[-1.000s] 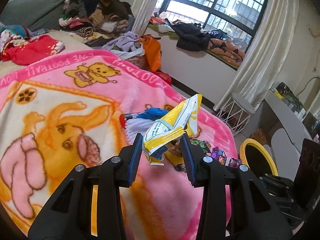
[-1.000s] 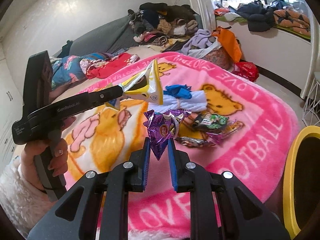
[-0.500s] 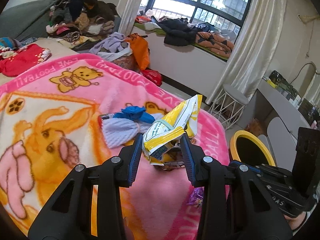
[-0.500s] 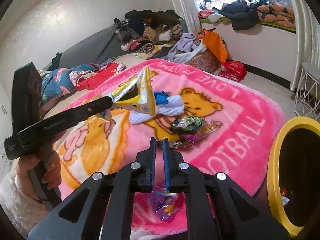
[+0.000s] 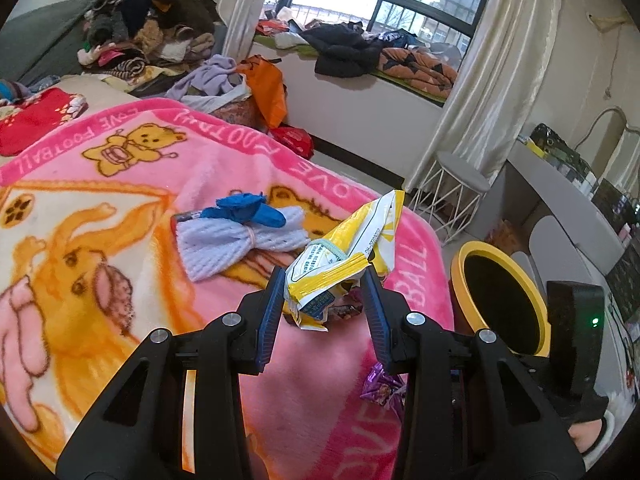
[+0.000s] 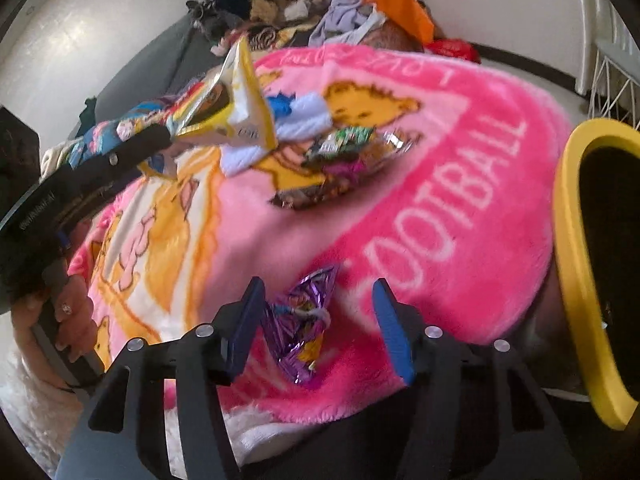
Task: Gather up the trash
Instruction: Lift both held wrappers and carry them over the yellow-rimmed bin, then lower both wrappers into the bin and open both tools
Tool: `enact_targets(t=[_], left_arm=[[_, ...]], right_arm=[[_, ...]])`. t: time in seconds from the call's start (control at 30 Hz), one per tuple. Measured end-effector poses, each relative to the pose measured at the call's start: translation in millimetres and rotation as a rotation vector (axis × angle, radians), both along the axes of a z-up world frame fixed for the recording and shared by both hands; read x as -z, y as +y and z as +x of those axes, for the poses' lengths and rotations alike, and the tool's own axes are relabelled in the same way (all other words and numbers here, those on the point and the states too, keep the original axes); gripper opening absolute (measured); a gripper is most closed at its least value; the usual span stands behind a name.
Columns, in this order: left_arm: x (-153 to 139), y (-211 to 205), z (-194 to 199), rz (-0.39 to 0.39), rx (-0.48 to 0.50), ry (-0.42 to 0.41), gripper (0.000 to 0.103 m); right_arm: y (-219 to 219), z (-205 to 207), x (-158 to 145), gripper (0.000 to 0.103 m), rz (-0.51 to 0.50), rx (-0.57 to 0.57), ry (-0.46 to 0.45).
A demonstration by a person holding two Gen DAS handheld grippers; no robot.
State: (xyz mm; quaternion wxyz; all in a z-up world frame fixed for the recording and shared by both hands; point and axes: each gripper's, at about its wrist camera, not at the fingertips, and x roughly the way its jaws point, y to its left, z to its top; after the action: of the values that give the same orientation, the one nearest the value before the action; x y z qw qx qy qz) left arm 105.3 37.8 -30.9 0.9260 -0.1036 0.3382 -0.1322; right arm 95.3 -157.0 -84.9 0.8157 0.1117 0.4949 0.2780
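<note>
My left gripper (image 5: 325, 312) is shut on a yellow and white snack bag (image 5: 344, 264) and holds it above the pink blanket (image 5: 120, 168). The bag also shows in the right wrist view (image 6: 236, 108). My right gripper (image 6: 320, 328) is open, its fingers either side of a purple wrapper (image 6: 302, 328) lying on the blanket's near edge (image 6: 400, 240). The purple wrapper also shows in the left wrist view (image 5: 382, 388). A yellow-rimmed black bin (image 5: 500, 300) stands beside the bed, at the right in the right wrist view (image 6: 576, 264).
More wrappers (image 6: 344, 160) lie mid-blanket beside a lilac knitted piece with a blue bow (image 5: 240, 232). Clothes are piled at the far end (image 5: 148, 32) and on the window ledge (image 5: 360, 48). A white wire stool (image 5: 452, 196) stands near the curtain.
The purple wrapper left my right gripper and now lies on the blanket; the right jaws went from shut to open around it. My left gripper carried the yellow bag to the right, toward the bin.
</note>
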Motion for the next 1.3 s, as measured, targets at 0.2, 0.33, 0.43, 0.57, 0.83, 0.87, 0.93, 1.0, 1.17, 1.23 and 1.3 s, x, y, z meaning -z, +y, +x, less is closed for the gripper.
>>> enact_targets(t=[0.2,0.33,0.43,0.57,0.83,0.87,0.93,1.0,1.17,1.23,1.3], left_arm=[[4,-6,0,0.001,0.011,0.009,0.032],[5,-11,1,0.004,0.018,0.013,0.032],[4,-16,2,0.003,0.024,0.012,0.032],[1,-20,5,-0.004,0.041,0.004,0.032],[-6,-45,7,0.010,0.094,-0.019,0.032],[-7,-49,7,0.012,0.102,-0.022,0.032],[-8,-54,7,0.015,0.114,-0.027,0.032],[-10,-62,7,0.019,0.133,-0.032,0.032],[-10,-82,5,0.032,0.172,-0.037,0.032],[-10,-88,5,0.035,0.184,-0.037,0.032],[-10,-94,5,0.039,0.200,-0.037,0.032]], right_arm=[[19,-2,17,0.061,-0.037,-0.059,0.047],[24,-2,21,0.034,0.000,-0.103,0.062],[19,-2,15,0.033,0.024,-0.094,0.036],[-7,4,1,0.033,0.058,-0.006,-0.007],[-77,14,-29,0.033,0.078,0.204,-0.113],[-85,15,-32,0.033,0.078,0.226,-0.125],[-98,15,-37,0.033,0.069,0.263,-0.149],[-109,15,-39,0.033,0.067,0.292,-0.167],[-134,14,-42,0.033,0.061,0.350,-0.194],[-141,14,-43,0.033,0.062,0.371,-0.201],[-151,13,-44,0.033,0.065,0.388,-0.204]])
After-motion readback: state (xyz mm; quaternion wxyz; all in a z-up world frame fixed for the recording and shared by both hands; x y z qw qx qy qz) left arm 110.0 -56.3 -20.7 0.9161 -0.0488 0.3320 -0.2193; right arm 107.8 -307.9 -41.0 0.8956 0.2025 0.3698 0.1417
